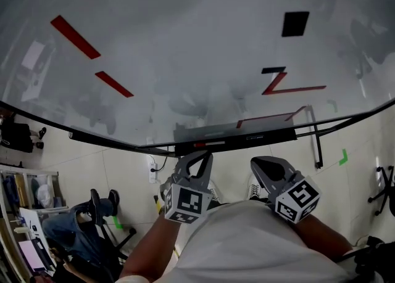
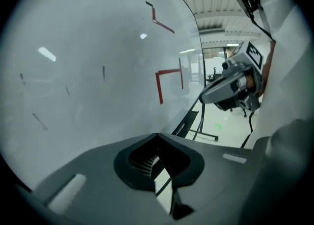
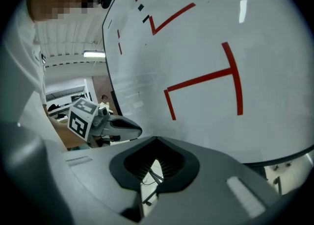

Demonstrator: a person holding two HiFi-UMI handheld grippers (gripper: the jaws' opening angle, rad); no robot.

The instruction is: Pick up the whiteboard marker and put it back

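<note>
1. whiteboard (image 1: 185,41) fills the upper half of the head view. its dark lower edge sags in a curve from left to right. red strokes sit on the left and right of it, and a black square (image 1: 295,23) sits top right. the middle is bare.
2. tiled floor (image 1: 123,164) below the board edge. open strip straight ahead of the tongs. the left side is crowded: a seated person (image 1: 68,226) and clutter. a stand leg (image 1: 317,143) drops from the board on the right.
3. tray (image 1: 271,132): dark bar along the board's bottom edge, centred, just above both tongs in the head view.
4. left tongs (image 1: 203,154): tips meet at the apex with nothing between them, only floor showing through the gap behind the pads. held in the air just under the tray's left end, clear of the board.
5. right tongs (image 1: 256,161): also closed and empty. they sit beside the left pair with a gap between the two, under the tray's middle.
6. whiteboard marker (image 1: 210,144): slim pale piece with a red part lying along the tray's left portion, close to the left tips. too small to read the cap or which way it points.
</note>
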